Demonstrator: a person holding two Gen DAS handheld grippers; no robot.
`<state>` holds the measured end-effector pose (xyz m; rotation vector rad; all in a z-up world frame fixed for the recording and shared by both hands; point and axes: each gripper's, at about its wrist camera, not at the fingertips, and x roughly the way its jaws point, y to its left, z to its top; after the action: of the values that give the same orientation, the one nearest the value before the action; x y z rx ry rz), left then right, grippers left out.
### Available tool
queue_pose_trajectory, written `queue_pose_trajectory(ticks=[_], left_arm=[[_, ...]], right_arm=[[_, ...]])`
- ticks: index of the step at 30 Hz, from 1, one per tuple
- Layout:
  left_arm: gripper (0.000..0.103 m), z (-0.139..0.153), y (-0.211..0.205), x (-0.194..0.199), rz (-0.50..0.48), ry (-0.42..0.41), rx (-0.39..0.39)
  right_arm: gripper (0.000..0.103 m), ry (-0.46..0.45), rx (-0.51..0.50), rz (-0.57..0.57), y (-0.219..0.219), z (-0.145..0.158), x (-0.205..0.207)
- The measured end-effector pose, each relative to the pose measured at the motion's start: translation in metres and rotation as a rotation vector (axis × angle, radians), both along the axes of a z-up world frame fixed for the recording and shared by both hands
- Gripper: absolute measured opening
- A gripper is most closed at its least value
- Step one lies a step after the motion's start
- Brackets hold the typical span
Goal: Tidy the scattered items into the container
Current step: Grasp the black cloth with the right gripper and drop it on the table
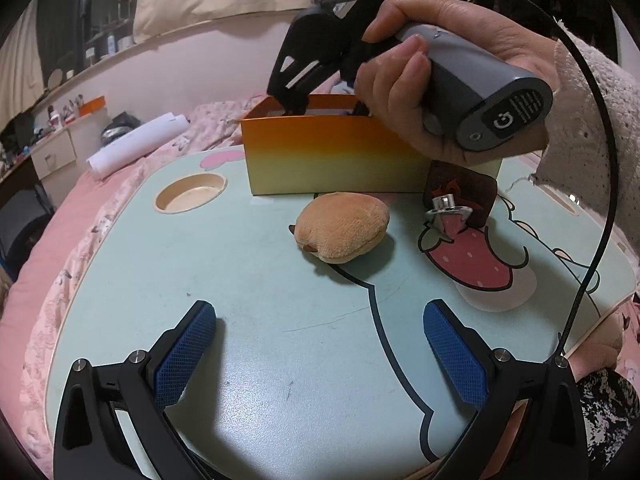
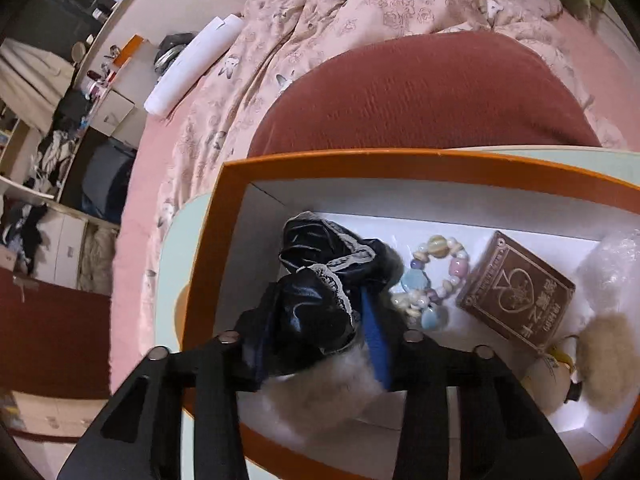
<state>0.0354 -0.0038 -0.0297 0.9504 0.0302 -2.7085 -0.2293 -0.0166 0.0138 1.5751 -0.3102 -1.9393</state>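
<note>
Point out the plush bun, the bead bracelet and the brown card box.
Plush bun (image 1: 343, 226), left wrist view, top of its tan dome.
Bead bracelet (image 2: 456, 266), right wrist view, pink bead.
Card box (image 2: 516, 290), right wrist view, printed lid.

Your right gripper (image 1: 320, 108) tips hidden behind the orange box (image 1: 332, 160) wall, box contents unseen from your left wrist view, brown item (image 1: 464, 196) half covered by your hand (image 1: 432, 80), black fabric (image 2: 320, 296) masking one pad.
</note>
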Motion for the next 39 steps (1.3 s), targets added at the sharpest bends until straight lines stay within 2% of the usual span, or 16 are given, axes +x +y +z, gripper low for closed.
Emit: queue_pose_trajectory(ticks=[3,8,10,13,17,19,22,27,29,30,34,39], left_arm=[[0.103,-0.001,0.0,-0.001,-0.001,0.003,0.0],[0.103,-0.002,0.0,-0.002,0.001,0.004,-0.001],[0.103,-0.002,0.0,-0.002,0.001,0.004,-0.002],[0.103,-0.002,0.0,-0.002,0.001,0.005,-0.001],[0.103,-0.002,0.0,-0.001,0.002,0.005,-0.001],[0.103,-0.002,0.0,-0.001,0.003,0.005,-0.001],[0.103,-0.002,-0.001,-0.002,0.004,0.004,-0.002],[0.103,-0.002,-0.002,-0.002,0.003,0.005,0.0],[0.103,-0.002,-0.001,-0.001,0.004,0.005,-0.001],[0.103,-0.002,-0.001,-0.001,0.004,0.005,-0.001],[0.103,-0.002,-0.001,0.0,0.005,0.005,0.0],[0.103,-0.002,-0.001,-0.001,0.006,0.006,0.0]], right_arm=[[0.032,0.086,-0.033,0.004,0.012,0.022,0.005],[0.032,0.257,-0.182,0.0,0.067,0.092,0.035],[0.032,0.32,-0.187,0.012,0.087,0.111,0.052],[0.032,0.442,-0.133,0.025,0.119,0.122,0.087],[0.032,0.576,0.071,-0.043,0.158,0.098,0.115],[0.032,0.546,0.097,-0.057,0.175,0.076,0.121],[0.032,0.434,0.049,-0.041,0.191,0.038,0.129],[0.036,0.341,0.021,-0.015,0.183,-0.005,0.128],[0.053,0.327,0.032,-0.035,0.18,-0.014,0.129],[0.056,0.334,0.036,-0.058,0.184,-0.014,0.132],[0.081,0.457,0.03,-0.164,0.202,-0.003,0.152],[0.082,0.559,0.073,-0.118,0.211,-0.002,0.183]])
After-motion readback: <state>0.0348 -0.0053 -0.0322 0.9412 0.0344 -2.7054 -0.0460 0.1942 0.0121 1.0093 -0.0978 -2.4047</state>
